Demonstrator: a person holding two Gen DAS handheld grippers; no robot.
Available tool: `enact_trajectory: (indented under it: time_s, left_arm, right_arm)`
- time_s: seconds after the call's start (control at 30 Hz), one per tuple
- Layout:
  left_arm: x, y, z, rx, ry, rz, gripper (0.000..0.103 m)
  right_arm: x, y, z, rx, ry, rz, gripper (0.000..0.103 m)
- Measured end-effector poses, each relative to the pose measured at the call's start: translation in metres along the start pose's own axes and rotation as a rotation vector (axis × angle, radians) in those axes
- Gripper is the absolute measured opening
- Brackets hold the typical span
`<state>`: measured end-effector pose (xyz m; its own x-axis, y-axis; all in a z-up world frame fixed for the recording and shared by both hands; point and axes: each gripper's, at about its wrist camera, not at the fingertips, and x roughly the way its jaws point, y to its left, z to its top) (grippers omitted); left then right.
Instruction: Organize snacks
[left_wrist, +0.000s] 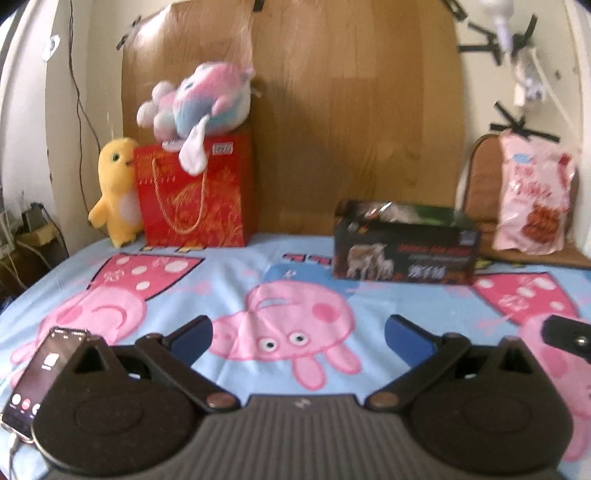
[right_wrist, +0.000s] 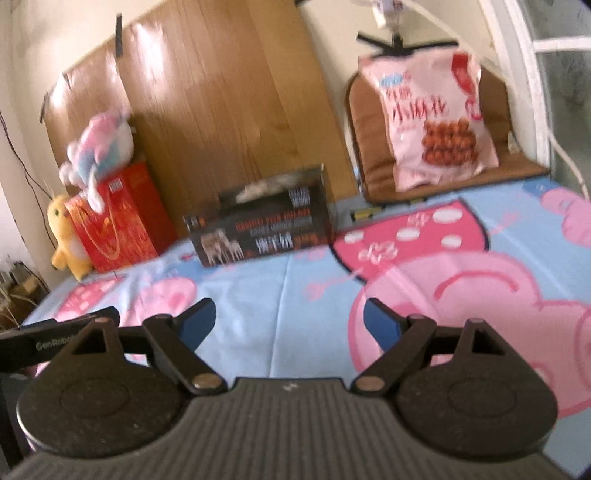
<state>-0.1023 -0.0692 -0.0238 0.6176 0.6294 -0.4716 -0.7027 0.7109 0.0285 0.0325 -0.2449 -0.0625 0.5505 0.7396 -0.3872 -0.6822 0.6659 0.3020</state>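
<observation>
- Your left gripper (left_wrist: 298, 334) hovers low over the bed sheet (left_wrist: 229, 266), its blue-padded fingers (left_wrist: 194, 334) spread wide apart and grasping nothing.
- Your right gripper (right_wrist: 289, 320) sits just as low over the sheet, fingers (right_wrist: 199, 319) released and empty too.
- The dark snack box (left_wrist: 404, 240) stands on the sheet at the far side, ahead and to the right of your left gripper; its top is open and something pale shows inside, too blurred to name.
- From the right wrist view the same box lies ahead and to the left, well apart from the fingers.
- The pink snack bag (right_wrist: 430, 118) leans upright against the back of a brown cushion seat (right_wrist: 373, 162) at the far right corner, beyond the box.
- A red gift bag (left_wrist: 194, 192) stands at the far left against the wooden board (left_wrist: 351, 110), with a pastel plush (left_wrist: 199, 99) resting on top of it and a yellow plush (left_wrist: 114, 188) touching its left side.
- A phone (left_wrist: 37, 376) with a lit screen lies on the sheet just beside your left gripper's left edge, a cable running from its lower end.
- The tip of the right gripper shows at the right edge of the left wrist view.
</observation>
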Motion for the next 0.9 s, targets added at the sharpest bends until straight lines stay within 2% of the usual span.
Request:
enact_trajectory:
  time_s: [0.17, 0.4, 0.9]
  left_arm:
    - [-0.02, -0.007, 0.007, 0.005, -0.023, -0.01, 0.103]
    - [-0.032, -0.011, 0.006, 0.013, -0.008, -0.004, 0.103]
    - [-0.027, -0.014, 0.0, 0.032, 0.056, -0.018, 0.103]
  right_arm:
    - [-0.014, 0.002, 0.006, 0.005, -0.007, 0.027, 0.093]
    - [-0.024, 0.005, 0.01, 0.003, -0.02, 0.048, 0.094]
    - [-0.023, 0.012, 0.003, -0.012, -0.001, 0.065, 0.094]
